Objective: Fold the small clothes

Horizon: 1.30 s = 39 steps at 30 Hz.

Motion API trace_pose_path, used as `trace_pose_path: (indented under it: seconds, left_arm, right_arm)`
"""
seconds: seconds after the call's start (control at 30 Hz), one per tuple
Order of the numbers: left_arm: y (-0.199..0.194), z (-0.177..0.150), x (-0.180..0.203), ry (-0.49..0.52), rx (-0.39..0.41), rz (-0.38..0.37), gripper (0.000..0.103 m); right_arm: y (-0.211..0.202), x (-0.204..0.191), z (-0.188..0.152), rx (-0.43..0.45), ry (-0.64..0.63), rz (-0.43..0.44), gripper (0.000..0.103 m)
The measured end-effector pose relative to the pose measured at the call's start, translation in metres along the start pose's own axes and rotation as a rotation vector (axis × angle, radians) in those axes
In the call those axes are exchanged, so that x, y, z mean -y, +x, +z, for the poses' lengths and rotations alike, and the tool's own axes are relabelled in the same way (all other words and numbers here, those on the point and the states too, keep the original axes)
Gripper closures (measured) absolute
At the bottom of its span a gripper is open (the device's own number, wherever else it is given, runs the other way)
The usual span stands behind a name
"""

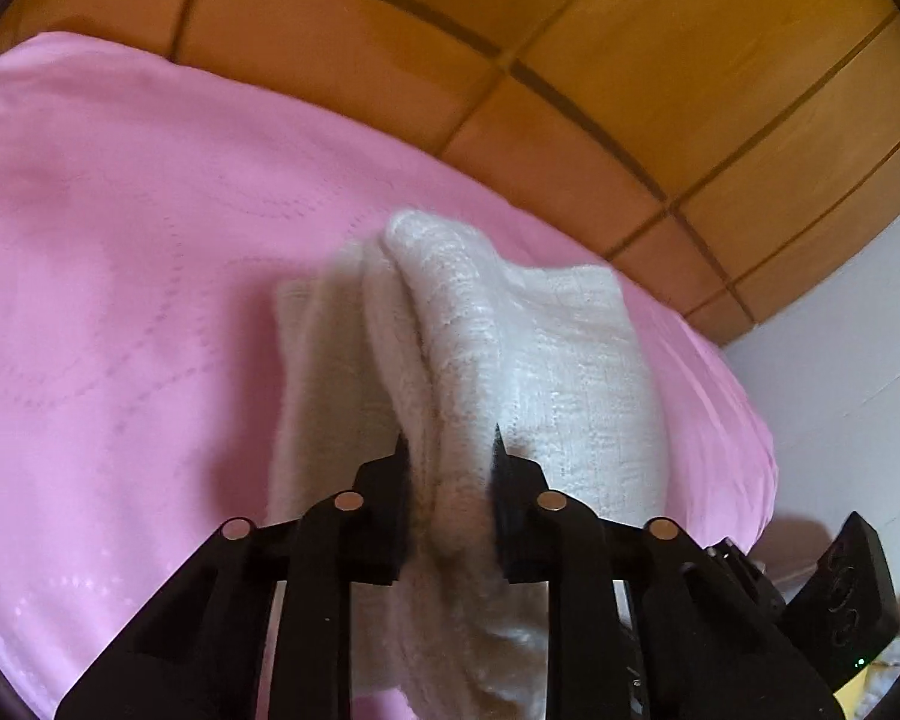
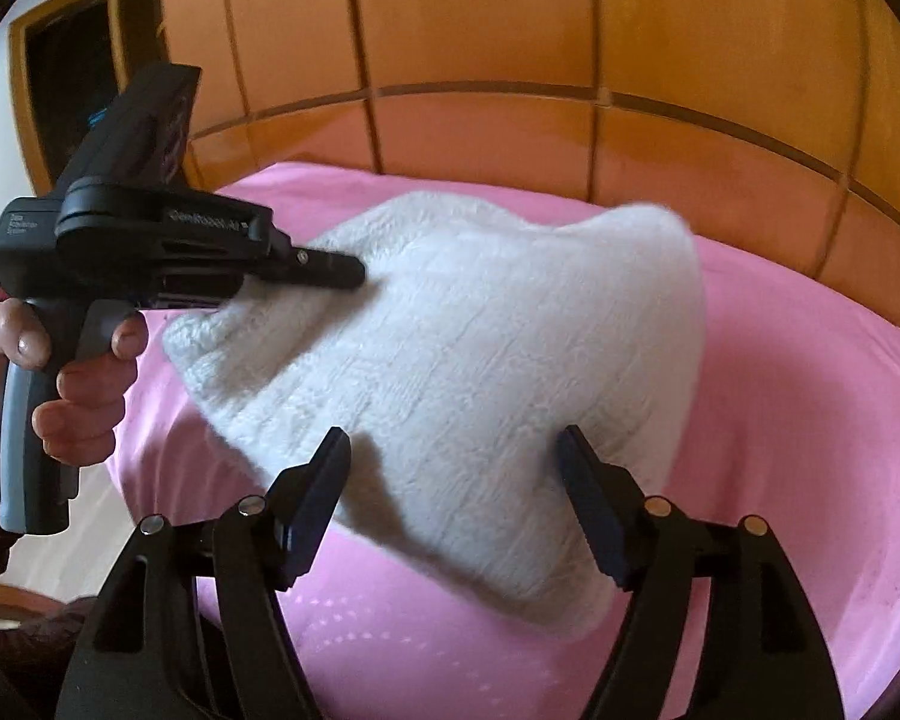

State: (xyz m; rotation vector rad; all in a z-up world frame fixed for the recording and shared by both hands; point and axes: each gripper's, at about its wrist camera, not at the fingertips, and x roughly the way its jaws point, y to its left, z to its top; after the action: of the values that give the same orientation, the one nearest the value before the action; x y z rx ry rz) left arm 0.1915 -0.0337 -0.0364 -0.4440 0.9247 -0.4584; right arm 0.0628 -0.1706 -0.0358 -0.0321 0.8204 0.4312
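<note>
A white knitted garment (image 1: 510,360) hangs bunched over a pink bed cover (image 1: 120,300). My left gripper (image 1: 450,450) is shut on a thick fold of it and holds it off the bed. In the right wrist view the garment (image 2: 462,348) drapes in a mound, with the left gripper (image 2: 354,270) pinching its upper left edge. My right gripper (image 2: 453,450) is open, its fingers spread either side of the garment's near lower part, not closed on it. The garment's far side is hidden.
The pink cover (image 2: 810,420) spreads over the bed. An orange wooden panelled headboard (image 2: 510,60) rises behind it. A pale wall (image 1: 858,330) stands to the right of the bed. A hand (image 2: 84,384) holds the left gripper's handle.
</note>
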Motion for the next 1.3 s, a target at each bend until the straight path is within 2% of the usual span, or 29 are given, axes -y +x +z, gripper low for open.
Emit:
trace_pose_path:
  seconds: [0.07, 0.17, 0.2, 0.27, 0.33, 0.4, 0.5, 0.6, 0.83, 0.97, 1.03, 1.17, 1.2, 1.3]
  left_arm:
    - [-0.008, -0.016, -0.009, -0.005, 0.024, 0.038, 0.084]
    - [-0.004, -0.036, -0.018, 0.023, 0.039, 0.109, 0.084]
    - [-0.006, -0.039, -0.019, 0.03, 0.054, 0.122, 0.081]
    - [-0.007, -0.036, -0.011, 0.059, 0.093, 0.183, 0.074]
    - [-0.008, -0.036, -0.003, 0.103, 0.132, 0.26, 0.061]
    - [-0.01, -0.038, -0.001, 0.14, 0.137, 0.299, 0.06]
    - [-0.007, -0.038, 0.004, 0.183, 0.139, 0.339, 0.06]
    - [-0.01, -0.04, 0.003, 0.188, 0.14, 0.345, 0.06]
    - [-0.01, -0.04, 0.0, 0.19, 0.135, 0.342, 0.055]
    - [-0.009, -0.043, -0.001, 0.191, 0.131, 0.336, 0.052]
    - [-0.008, -0.044, -0.003, 0.191, 0.124, 0.334, 0.052]
    - [-0.002, -0.047, -0.009, 0.18, 0.111, 0.325, 0.052]
    - [-0.001, -0.047, -0.012, 0.17, 0.108, 0.321, 0.049]
    - [-0.001, -0.049, -0.02, 0.141, 0.103, 0.288, 0.049]
  right_arm:
    - [0.001, -0.006, -0.008, -0.016, -0.02, 0.031, 0.031]
    - [0.01, -0.008, -0.017, -0.028, -0.044, 0.028, 0.031]
    - [0.01, -0.007, -0.016, -0.027, -0.043, 0.031, 0.031]
    - [0.007, -0.005, -0.008, -0.032, -0.038, 0.047, 0.031]
    - [0.0, 0.001, 0.002, -0.027, -0.019, 0.081, 0.032]
    - [-0.01, 0.009, 0.015, -0.003, 0.007, 0.104, 0.033]
    - [-0.017, 0.024, 0.039, 0.035, 0.045, 0.088, 0.033]
    - [-0.007, 0.039, 0.067, 0.052, 0.072, 0.02, 0.033]
    - [0.045, 0.061, 0.114, -0.032, 0.12, -0.033, 0.033]
    - [0.069, 0.075, 0.114, -0.126, 0.121, -0.033, 0.031]
    - [0.084, 0.077, 0.112, -0.188, 0.126, 0.003, 0.027]
    - [0.104, 0.082, 0.109, -0.222, 0.16, 0.038, 0.02]
    - [0.106, 0.082, 0.11, -0.222, 0.161, 0.039, 0.019]
    - [0.097, 0.085, 0.111, -0.188, 0.161, 0.061, 0.019]
